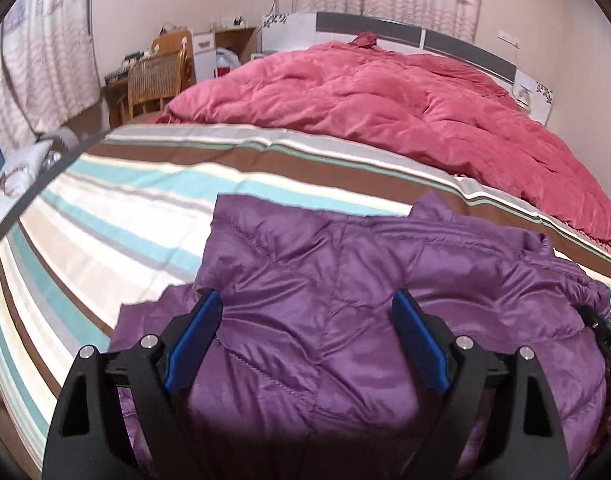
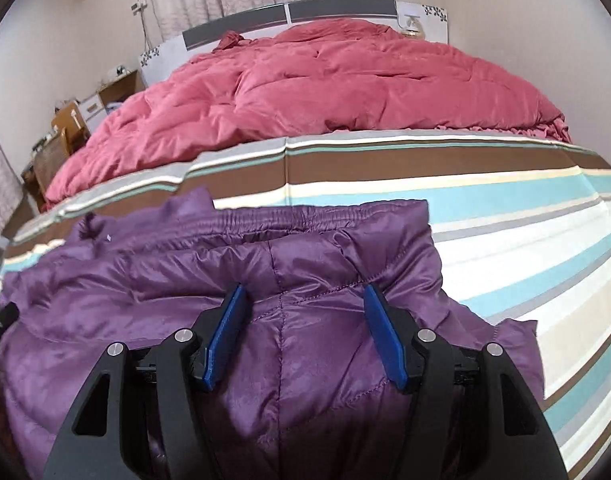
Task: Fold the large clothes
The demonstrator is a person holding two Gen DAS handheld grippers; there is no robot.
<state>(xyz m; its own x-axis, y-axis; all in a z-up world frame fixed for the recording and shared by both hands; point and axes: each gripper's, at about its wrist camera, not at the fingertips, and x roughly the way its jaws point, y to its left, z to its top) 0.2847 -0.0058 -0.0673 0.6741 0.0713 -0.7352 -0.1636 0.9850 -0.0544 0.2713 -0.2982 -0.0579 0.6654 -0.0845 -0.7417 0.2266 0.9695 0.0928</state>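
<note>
A purple quilted down jacket (image 1: 329, 280) lies folded on the striped bed sheet (image 1: 105, 208). My left gripper (image 1: 305, 320) hovers over its near part with the jaws wide apart; the fabric lies under and between the blue pads (image 1: 193, 332) without being pressed. In the right wrist view the jacket (image 2: 185, 272) shows its elastic hem toward the far side. My right gripper (image 2: 305, 320) stands half closed, its blue pads (image 2: 225, 332) pressing a puffy bulge of the jacket from both sides. The right gripper's black tip (image 1: 601, 328) shows at the jacket's right edge.
A crumpled pink quilt (image 1: 405, 96) covers the far half of the bed, before a grey and white headboard (image 1: 385, 26). A wicker chair (image 1: 153, 80) and a cluttered desk stand at the left wall. Striped sheet (image 2: 525, 240) lies bare on both sides of the jacket.
</note>
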